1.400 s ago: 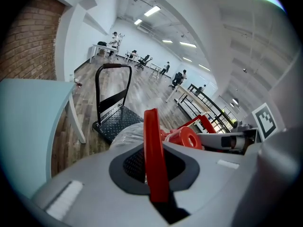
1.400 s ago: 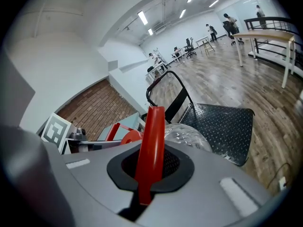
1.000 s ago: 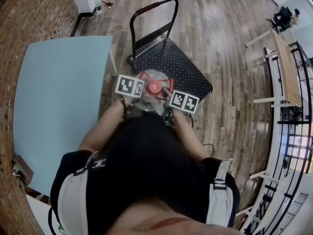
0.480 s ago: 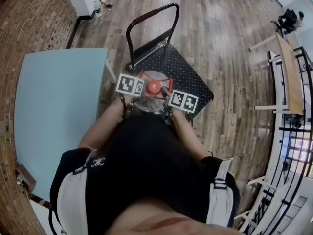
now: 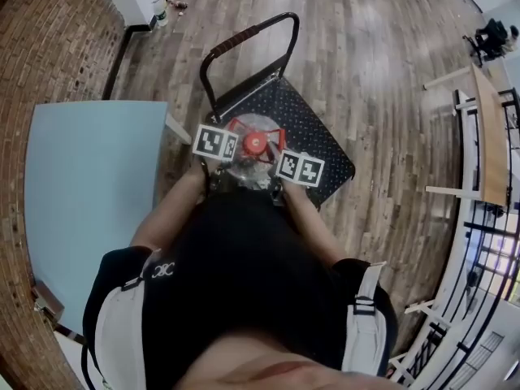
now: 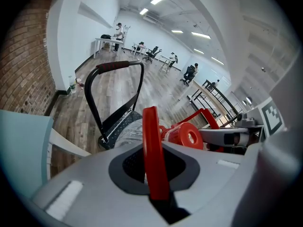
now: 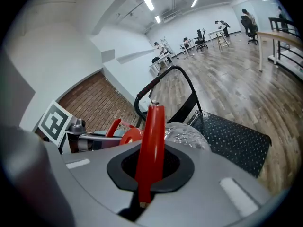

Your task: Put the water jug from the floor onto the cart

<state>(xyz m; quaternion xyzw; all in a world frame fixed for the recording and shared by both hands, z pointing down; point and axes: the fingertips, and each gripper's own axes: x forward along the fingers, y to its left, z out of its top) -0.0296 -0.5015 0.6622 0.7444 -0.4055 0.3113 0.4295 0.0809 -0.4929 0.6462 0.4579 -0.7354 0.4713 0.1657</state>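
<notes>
The cart lies just ahead of and below both grippers, its studded deck bare. The water jug hangs between them, off the floor and, as far as I can judge, over the deck's near edge. The left gripper is clamped narrow on a red strap of the jug's handle, and the right gripper on another. This is the carrying step. Next, the jug needs lowering squarely onto the deck before letting go.

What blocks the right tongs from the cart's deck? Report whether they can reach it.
Probably yes. The right tongs and left tongs are shut on the red handle of the water jug, and the bare black cart deck lies just ahead with nothing between.
</notes>
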